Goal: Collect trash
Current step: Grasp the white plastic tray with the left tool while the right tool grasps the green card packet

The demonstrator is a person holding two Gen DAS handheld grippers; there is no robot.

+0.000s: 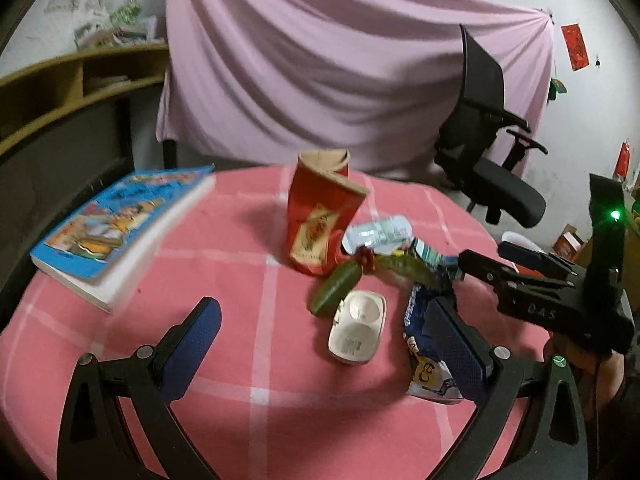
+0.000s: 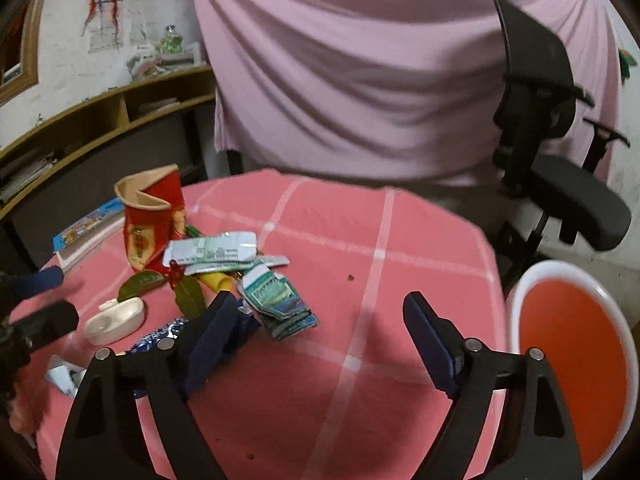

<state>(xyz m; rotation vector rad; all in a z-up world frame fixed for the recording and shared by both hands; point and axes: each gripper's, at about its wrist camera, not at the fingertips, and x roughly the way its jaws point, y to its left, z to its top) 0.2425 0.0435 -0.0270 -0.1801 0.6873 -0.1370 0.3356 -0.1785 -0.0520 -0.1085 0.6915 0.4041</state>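
Trash lies in a heap on the pink checked table (image 1: 256, 364): a crushed red paper cup (image 1: 320, 216) (image 2: 152, 224), a silver wrapper (image 1: 380, 234) (image 2: 212, 250), green leaves (image 1: 336, 288) (image 2: 188, 296), a white plastic case (image 1: 356, 328) (image 2: 116, 320), a blue snack wrapper (image 1: 420, 316) (image 2: 160, 336) and a crumpled teal wrapper (image 2: 280, 304). My left gripper (image 1: 328, 340) (image 2: 56, 296) is open above the white case, its right finger over the blue wrapper. My right gripper (image 2: 320, 320) (image 1: 486, 254) is open, with the teal wrapper lying near its left finger, untouched.
A thick blue book (image 1: 120, 232) (image 2: 88, 228) lies at the table's left edge. A black office chair (image 1: 492, 160) (image 2: 560, 160) stands behind on the right. A white-rimmed round container with an orange inside (image 2: 572, 360) sits beside the table's right edge. Wooden shelves (image 1: 80, 80) line the left wall.
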